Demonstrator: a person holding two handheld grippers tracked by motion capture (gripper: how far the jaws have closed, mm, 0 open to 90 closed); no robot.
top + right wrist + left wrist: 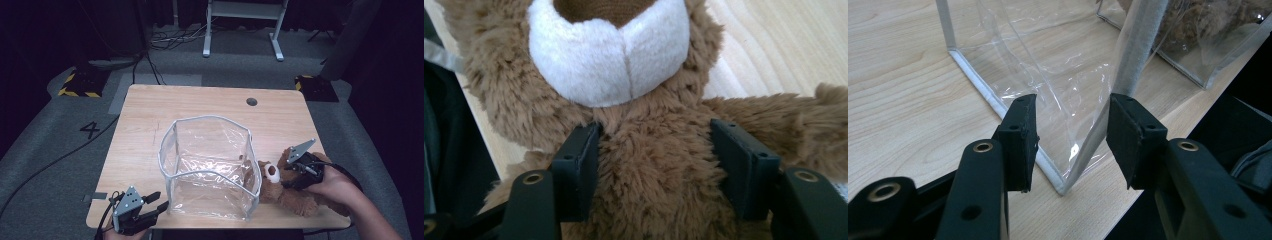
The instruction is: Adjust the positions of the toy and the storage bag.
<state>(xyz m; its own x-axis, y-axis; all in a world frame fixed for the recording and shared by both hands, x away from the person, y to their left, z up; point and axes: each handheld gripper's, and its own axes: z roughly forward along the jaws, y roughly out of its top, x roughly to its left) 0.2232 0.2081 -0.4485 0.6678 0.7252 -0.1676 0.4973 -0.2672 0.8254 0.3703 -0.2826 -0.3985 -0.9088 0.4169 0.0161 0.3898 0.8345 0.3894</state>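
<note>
A: Where is the right gripper (294, 169) now?

B: It lies over the brown plush teddy bear with the white muzzle (280, 186), near the right front part of the light wooden table (150, 107). In the right gripper view its two black jaws stand on both sides of the bear's chest, just under the muzzle. The fur fills the gap between them and brushes the pads (579, 167), but they do not squeeze it. I call this gripper released.

A: And the bear itself?

B: It lies on the table, with its head toward the clear plastic bag with grey-white edges (210, 167). The head touches the right wall of this bag. One arm of the bear stretches out to the side on the wood.

A: What about the left gripper (157, 201)?

B: It is at the front left edge of the table, just beside the front left corner of the bag. In the left gripper view its jaws are apart, and the corner of the bag, with one upright grey edge, stands in front of the gap. The pads (1020, 142) do not press on anything, so it is also released.

A: Does something stand in the way?

B: The bag stands open and upright between the two grippers. Behind it there is a small round hole (251, 101) in the table top.
</note>
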